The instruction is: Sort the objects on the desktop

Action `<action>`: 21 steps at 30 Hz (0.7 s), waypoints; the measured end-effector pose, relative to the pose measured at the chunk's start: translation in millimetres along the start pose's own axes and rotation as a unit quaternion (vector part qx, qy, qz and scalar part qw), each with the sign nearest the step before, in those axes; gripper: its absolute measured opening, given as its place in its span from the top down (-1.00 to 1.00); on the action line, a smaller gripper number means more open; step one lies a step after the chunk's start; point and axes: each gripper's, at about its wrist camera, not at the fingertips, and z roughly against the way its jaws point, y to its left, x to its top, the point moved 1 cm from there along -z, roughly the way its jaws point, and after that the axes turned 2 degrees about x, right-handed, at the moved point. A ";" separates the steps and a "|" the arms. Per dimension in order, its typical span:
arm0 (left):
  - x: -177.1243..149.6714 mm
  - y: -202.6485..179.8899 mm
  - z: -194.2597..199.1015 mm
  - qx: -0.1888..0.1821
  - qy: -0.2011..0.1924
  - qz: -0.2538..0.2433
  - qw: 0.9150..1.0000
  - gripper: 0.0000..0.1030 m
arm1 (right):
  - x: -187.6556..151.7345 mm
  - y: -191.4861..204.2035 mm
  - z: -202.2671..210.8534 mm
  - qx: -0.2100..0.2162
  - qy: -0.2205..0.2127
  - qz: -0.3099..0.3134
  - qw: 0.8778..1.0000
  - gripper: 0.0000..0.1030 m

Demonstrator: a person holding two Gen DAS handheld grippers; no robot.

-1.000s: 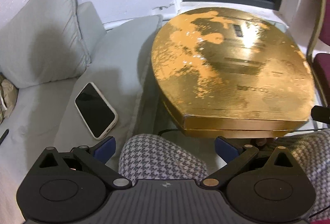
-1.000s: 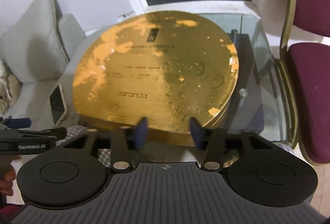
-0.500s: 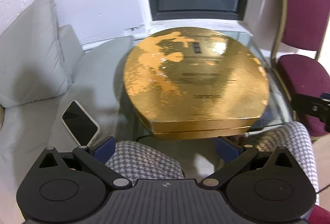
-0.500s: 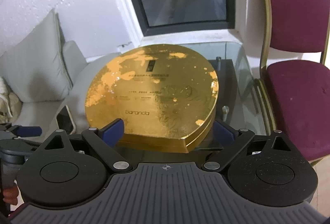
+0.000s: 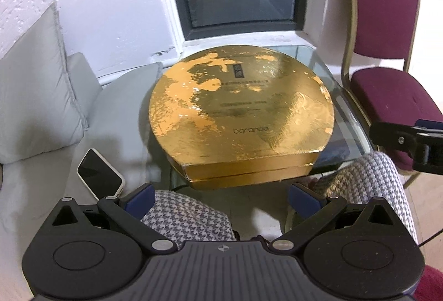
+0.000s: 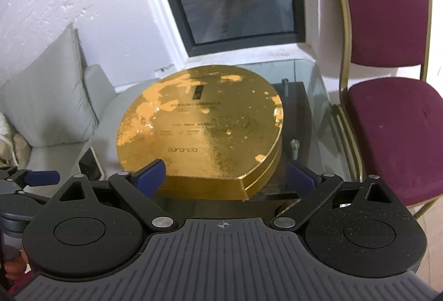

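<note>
Left wrist view shows your left tongs (image 5: 221,197) spread wide and empty, held back over your houndstooth-clad knees (image 5: 191,217), well short of the glass bench (image 5: 325,65); judging by that, you are pulled back between moves rather than mid-grasp. The right tongs (image 6: 225,175) are likewise released, hovering just near of the gold box (image 6: 202,132), which lies flat in the middle of the bench with its straight edge facing you, a sensible face to approach. That box is the only container in sight, and its lid is shut, so you cannot tell what is inside, if anything. A phone (image 5: 99,173) lies face up on the grey sofa (image 5: 116,118) to the left, off the bench. A maroon chair (image 6: 387,118) stands to the right. Something dark sits under the glass beyond the box, possibly a fitting of the frame.
</note>
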 end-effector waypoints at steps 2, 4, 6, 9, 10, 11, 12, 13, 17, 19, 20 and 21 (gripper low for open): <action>-0.5 -2.3 0.5 -0.002 0.005 -0.008 1.000 -0.99 | -2.9 -1.8 0.9 -0.001 0.001 -0.003 1.000 -0.89; -0.9 -2.9 0.8 -0.002 0.009 -0.015 1.000 -0.99 | -5.2 -3.1 1.6 -0.004 0.002 -0.006 1.000 -0.89; -0.4 -4.0 0.1 0.002 0.013 -0.023 1.000 -0.99 | -7.3 -4.4 2.7 -0.008 0.001 -0.008 1.000 -0.89; 0.1 -5.2 0.0 0.006 0.017 -0.036 0.999 -0.99 | -10.0 -6.2 2.4 -0.010 0.003 -0.012 1.000 -0.89; 0.0 -6.1 -0.2 0.008 0.018 -0.041 0.999 -0.99 | -10.7 -7.0 1.9 -0.010 0.003 -0.014 1.000 -0.89; -0.2 -6.9 -0.5 0.010 0.019 -0.046 0.999 -0.99 | -11.3 -8.1 1.1 -0.010 0.004 -0.017 1.000 -0.89; -0.4 -7.5 -0.5 0.011 0.019 -0.050 0.999 -0.99 | -11.8 -9.1 0.2 -0.009 0.005 -0.020 1.000 -0.89; -0.5 -7.8 -0.3 0.012 0.019 -0.053 0.998 -0.99 | -12.2 -10.0 -1.0 -0.009 0.006 -0.022 1.000 -0.89; -0.4 -7.4 -1.3 0.014 0.023 -0.055 0.998 -0.99 | -13.0 -12.0 -5.2 -0.008 0.012 -0.025 1.000 -0.89; -0.4 -8.6 -2.3 0.014 0.026 -0.056 0.998 -0.99 | -13.2 -13.2 -6.3 -0.007 0.014 -0.026 1.000 -0.89; -0.4 -9.4 -2.6 0.015 0.027 -0.056 0.998 -0.99 | -13.4 -14.0 -6.6 -0.007 0.015 -0.027 1.000 -0.89; -0.4 -9.6 -2.8 0.014 0.028 -0.057 0.998 -0.99 | -13.6 -14.7 -6.9 -0.006 0.015 -0.028 0.999 -0.89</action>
